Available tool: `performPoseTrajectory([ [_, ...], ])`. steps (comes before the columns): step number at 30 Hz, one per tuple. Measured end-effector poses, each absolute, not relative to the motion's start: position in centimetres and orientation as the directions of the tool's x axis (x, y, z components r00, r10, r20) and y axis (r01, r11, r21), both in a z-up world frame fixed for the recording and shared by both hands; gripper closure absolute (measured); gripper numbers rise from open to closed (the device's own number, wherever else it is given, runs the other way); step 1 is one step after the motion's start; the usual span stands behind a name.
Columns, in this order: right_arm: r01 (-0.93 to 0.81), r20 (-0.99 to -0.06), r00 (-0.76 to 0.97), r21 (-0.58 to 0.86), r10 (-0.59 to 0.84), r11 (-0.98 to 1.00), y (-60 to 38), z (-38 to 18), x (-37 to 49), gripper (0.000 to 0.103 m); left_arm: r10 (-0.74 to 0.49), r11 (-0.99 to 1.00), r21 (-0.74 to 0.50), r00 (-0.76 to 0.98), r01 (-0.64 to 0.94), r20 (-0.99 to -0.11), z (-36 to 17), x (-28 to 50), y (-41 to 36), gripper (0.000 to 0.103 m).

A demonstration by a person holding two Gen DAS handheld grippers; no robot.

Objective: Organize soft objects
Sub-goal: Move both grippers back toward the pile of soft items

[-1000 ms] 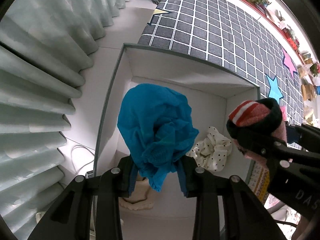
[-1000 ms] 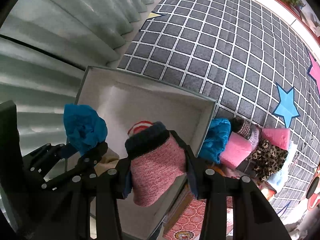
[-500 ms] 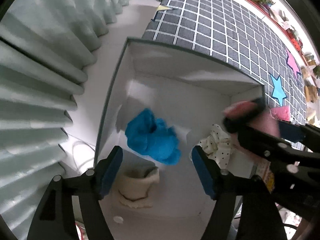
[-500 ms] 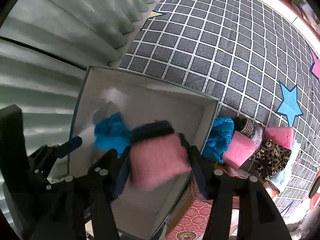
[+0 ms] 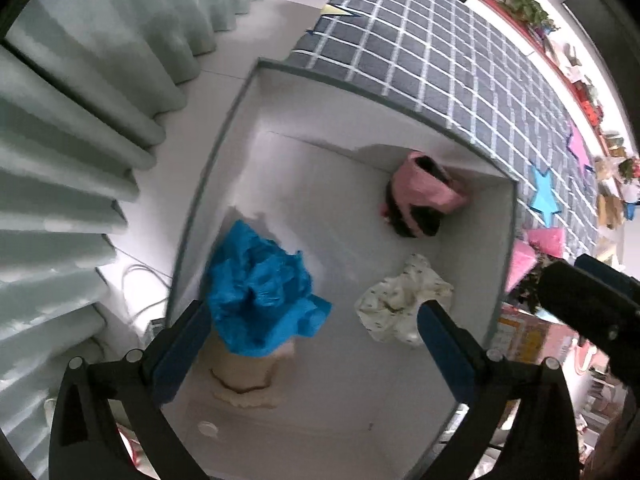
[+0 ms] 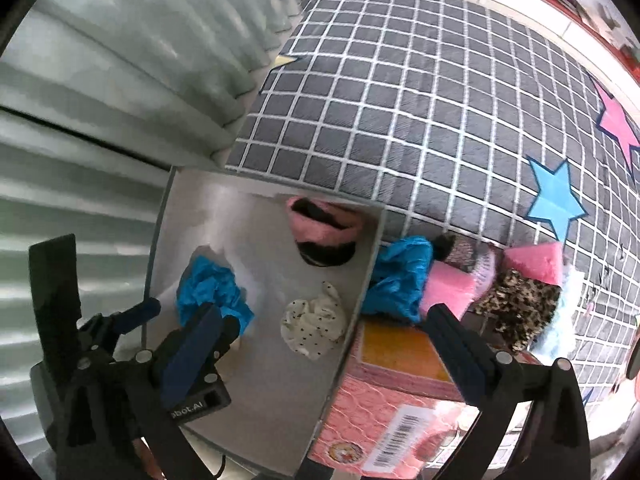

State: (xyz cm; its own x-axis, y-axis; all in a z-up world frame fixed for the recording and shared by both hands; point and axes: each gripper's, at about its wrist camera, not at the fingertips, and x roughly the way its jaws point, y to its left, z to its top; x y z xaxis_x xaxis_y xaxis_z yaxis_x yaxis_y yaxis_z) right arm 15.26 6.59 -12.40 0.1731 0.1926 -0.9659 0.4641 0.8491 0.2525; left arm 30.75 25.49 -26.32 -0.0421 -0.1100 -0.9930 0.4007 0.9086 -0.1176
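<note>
I have both grippers hanging over the white box (image 5: 224,148) with nothing in them. The left gripper (image 5: 316,344) has just been opening and its jaws now stand wide, nothing between the pads; the blue cloth (image 5: 260,292) lies on the box floor below them, slumped partly over a cream item (image 5: 244,376) that I cannot identify from here. The right gripper (image 6: 324,344) has likewise just been opening, wide and empty, and the pink sock (image 6: 324,228) sits in the far corner of the box, its dark cuff showing. Pointing down above the opening makes sense to me: soft things fall straight in and do not catch on the wall.

So the box now holds four pieces: blue cloth, cream item, pink sock, and a white dotted scrunchie (image 5: 404,300) near the right wall.

Outside, against the box's right wall on the checked mat (image 6: 400,100), more waits: another blue cloth (image 6: 400,276), a pink foam block (image 6: 448,288) and a leopard-print piece (image 6: 516,304). I judge the sorting only partway done.
</note>
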Motion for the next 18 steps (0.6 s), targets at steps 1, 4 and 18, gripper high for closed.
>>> performPoseTrajectory([
  [1,0.473,-0.965,0.183,0.254,0.188,0.843,6.0,-11.9,14.8,0.000,-0.117,0.905,-0.125,-0.047,0.406,-0.992,-26.1,30.6,25.2,0.000],
  [4,0.497,-0.962,0.205,0.259,0.178,0.828,4.0,-10.8,13.2,0.000,-0.136,0.895,-0.147,-0.055,0.421,-0.989,-25.3,30.1,24.1,0.000],
  [18,0.745,-0.981,0.176,0.185,0.079,0.641,-9.7,-12.3,0.8,0.000,-0.187,0.790,-0.179,-0.047,0.586,-0.981,-20.9,27.0,15.1,0.000],
])
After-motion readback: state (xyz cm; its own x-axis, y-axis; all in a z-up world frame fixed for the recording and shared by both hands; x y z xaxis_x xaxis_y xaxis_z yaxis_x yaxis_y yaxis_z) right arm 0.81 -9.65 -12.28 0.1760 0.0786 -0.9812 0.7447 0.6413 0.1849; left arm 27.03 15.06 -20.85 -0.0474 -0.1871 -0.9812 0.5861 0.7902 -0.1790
